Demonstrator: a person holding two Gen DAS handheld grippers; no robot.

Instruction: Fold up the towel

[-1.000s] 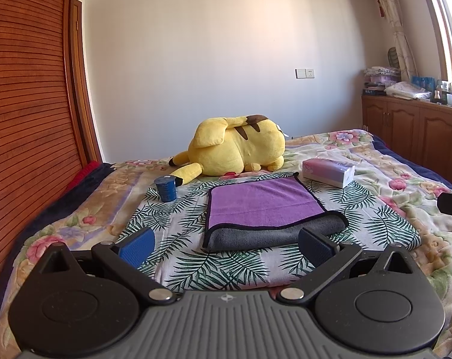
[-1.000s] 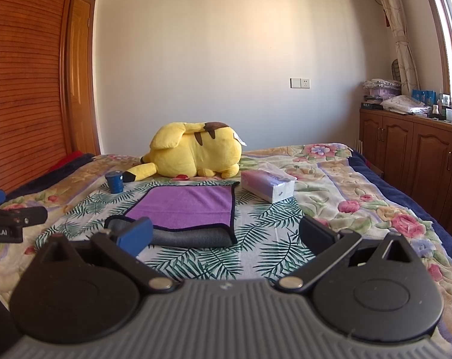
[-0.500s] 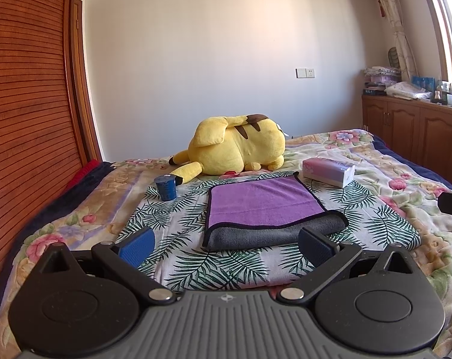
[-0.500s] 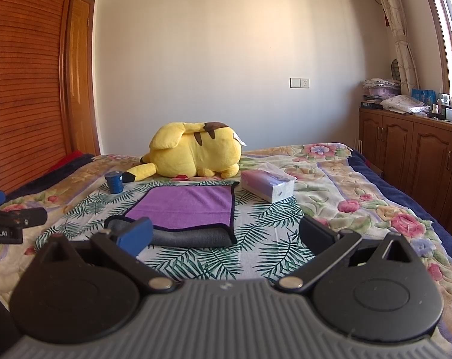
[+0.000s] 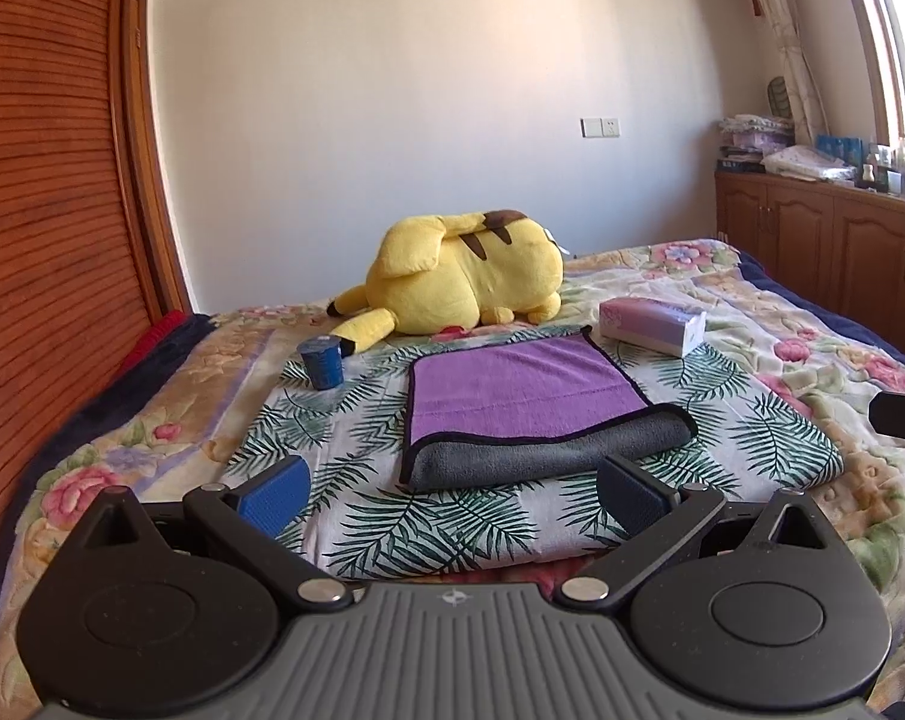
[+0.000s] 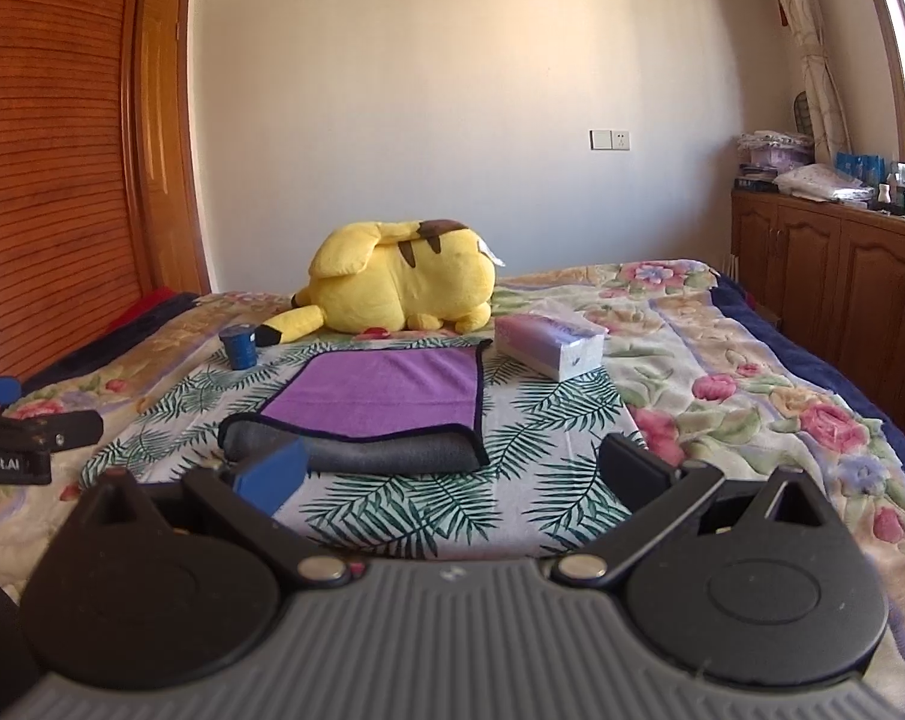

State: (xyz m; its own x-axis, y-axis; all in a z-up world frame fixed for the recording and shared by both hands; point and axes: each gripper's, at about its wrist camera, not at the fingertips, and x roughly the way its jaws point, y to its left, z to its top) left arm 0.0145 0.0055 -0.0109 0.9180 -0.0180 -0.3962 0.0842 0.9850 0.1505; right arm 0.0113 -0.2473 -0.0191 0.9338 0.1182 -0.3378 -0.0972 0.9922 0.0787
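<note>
A towel (image 5: 521,396), purple on top and grey underneath with a black hem, lies folded on a palm-leaf cloth (image 5: 356,420) on the bed. Its grey fold (image 5: 548,456) faces me. It also shows in the right wrist view (image 6: 380,396). My left gripper (image 5: 452,489) is open and empty, just short of the towel's near edge. My right gripper (image 6: 452,471) is open and empty, in front of the towel's near right part. The left gripper's side (image 6: 26,444) shows at the left edge of the right wrist view.
A yellow plush toy (image 5: 458,276) lies behind the towel. A small blue cup (image 5: 320,363) stands at its left and a tissue pack (image 5: 650,324) at its right. A wooden wardrobe (image 5: 44,210) runs along the left, wooden cabinets (image 6: 836,276) along the right.
</note>
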